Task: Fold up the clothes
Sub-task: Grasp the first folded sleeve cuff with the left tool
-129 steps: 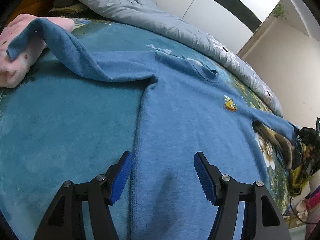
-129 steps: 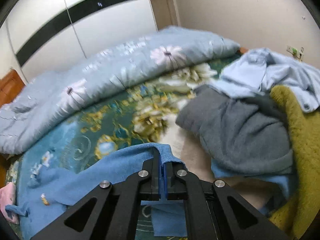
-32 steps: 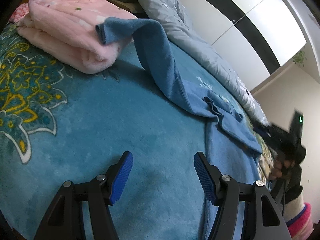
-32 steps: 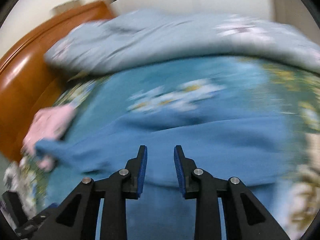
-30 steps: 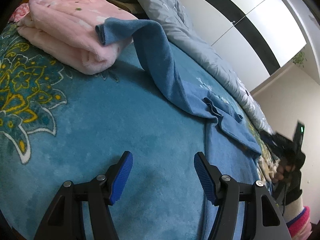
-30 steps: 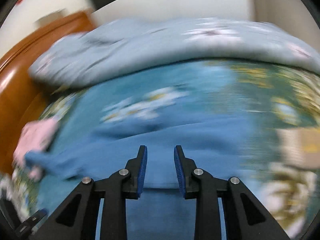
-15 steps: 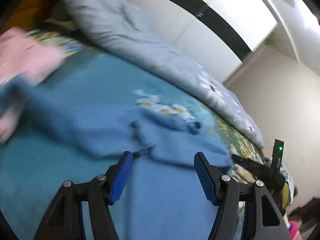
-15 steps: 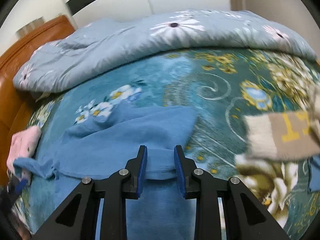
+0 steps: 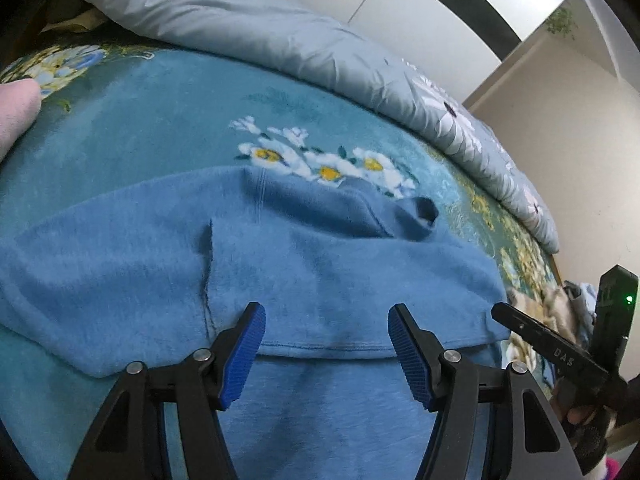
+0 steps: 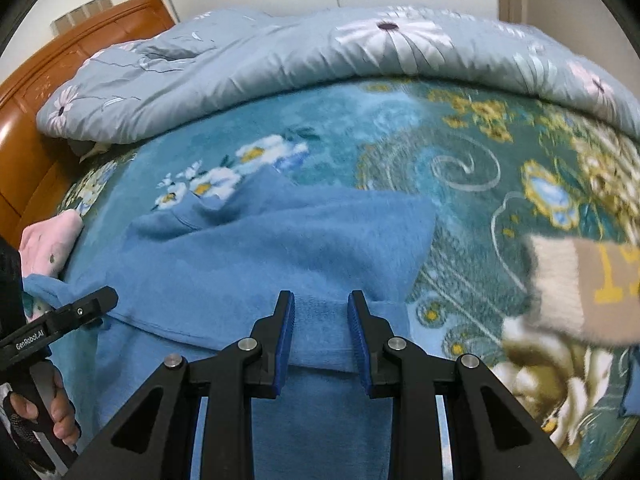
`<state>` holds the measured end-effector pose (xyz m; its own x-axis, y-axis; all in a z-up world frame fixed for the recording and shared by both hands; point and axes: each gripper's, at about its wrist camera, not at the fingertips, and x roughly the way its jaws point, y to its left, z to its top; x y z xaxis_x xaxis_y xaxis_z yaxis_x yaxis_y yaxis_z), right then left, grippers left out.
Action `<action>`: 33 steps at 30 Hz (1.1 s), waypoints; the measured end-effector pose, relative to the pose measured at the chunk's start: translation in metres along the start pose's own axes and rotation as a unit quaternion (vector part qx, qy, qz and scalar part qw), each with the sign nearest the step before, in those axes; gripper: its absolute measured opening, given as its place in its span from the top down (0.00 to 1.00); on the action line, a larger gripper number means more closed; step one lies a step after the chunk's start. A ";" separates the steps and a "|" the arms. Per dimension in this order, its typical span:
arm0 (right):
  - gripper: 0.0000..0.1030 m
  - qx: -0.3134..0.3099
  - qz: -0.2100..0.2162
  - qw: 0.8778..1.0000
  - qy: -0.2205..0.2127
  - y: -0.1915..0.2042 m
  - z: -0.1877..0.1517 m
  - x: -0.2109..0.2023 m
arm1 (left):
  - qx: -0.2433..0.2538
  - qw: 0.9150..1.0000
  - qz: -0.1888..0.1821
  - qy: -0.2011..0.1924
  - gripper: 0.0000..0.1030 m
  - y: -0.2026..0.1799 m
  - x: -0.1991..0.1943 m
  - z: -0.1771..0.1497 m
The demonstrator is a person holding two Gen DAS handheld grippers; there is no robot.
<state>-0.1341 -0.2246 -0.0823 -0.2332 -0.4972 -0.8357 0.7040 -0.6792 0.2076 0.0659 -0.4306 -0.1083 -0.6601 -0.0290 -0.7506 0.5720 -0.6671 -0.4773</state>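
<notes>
Caught the blue sweater (image 9: 340,272) lying spread on the bed's teal floral blanket (image 9: 140,112), collar (image 9: 420,210) at the far side and body running toward the near edge. Noted a flap of it laid across the chest, its stitched edge (image 9: 320,350) running left to right just under both tools. Found the left claw (image 9: 326,312) released, blue pads wide apart, hovering over that edge and gripping nothing. Found the right claw (image 10: 320,298) released too, pads set narrower, poised over the same edge a little further right, with no cloth between them. Spotted the left sleeve (image 10: 40,284) out sideways, its end up by the pink garment (image 10: 48,240). Read that as a fold part-made: one side in, the other side out. Judged a tidy job here to call for pinching only the layer meant to move, not the body beneath. Judged lifting better than dragging, since fleece on a plush blanket looked likely to cling and bunch. Reckoned on matching the next flap to the stitched edge already down, then pressing out the crease near the seam (image 9: 206,272). Worth keeping clear of the beige garment (image 10: 580,280) at the right and the grey duvet (image 10: 280,60) at the far side.
</notes>
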 end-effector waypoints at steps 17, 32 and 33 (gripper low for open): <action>0.70 0.088 -0.027 0.993 -0.075 0.012 -0.012 -0.033 | -0.050 0.982 0.115 -0.141 0.29 0.007 -0.078 -0.044; 0.66 0.077 0.016 0.996 -0.043 0.067 -0.050 -0.005 | -0.303 0.909 0.155 -0.240 0.27 0.142 -0.169 -0.033; 0.66 0.077 0.016 0.996 -0.039 0.067 -0.050 -0.002 | -0.305 0.909 0.152 -0.239 0.27 0.146 -0.170 -0.032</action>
<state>-0.0528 -0.2416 -0.0921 -0.2685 -0.5562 -0.7865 0.6013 -0.7346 0.3143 0.2768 -0.4994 -0.0652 -0.4790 -0.5599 -0.6761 0.8310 -0.0412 -0.5547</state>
